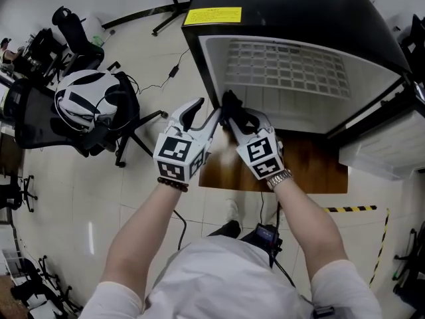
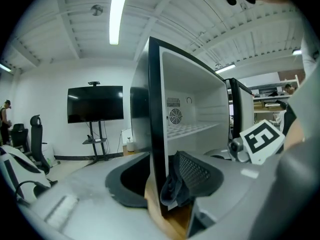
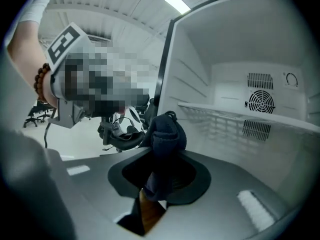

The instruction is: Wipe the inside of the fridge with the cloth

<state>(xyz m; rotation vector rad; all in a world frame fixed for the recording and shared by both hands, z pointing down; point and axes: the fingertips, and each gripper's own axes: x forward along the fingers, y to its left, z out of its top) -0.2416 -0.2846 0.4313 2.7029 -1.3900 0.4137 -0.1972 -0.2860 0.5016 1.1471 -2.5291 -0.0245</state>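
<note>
The right hand-held gripper [image 1: 235,113] is clamped on the dark cloth [image 3: 167,134], which bunches up above its jaws at the lower left corner of the fridge [image 1: 292,5] opening, just in front of the left wall's edge. The left hand-held gripper [image 1: 202,115] is close beside it, its jaws apart and gripping nothing. A fold of the cloth hangs by its right jaw. A wire shelf [image 1: 285,68] spans the white interior. The fridge stands on a wooden counter [image 1: 312,171].

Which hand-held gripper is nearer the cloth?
Right. The right hand-held gripper is shut on the dark cloth at the left front edge of the fridge. The left hand-held gripper is just left of it, jaws apart, not gripping.
</note>
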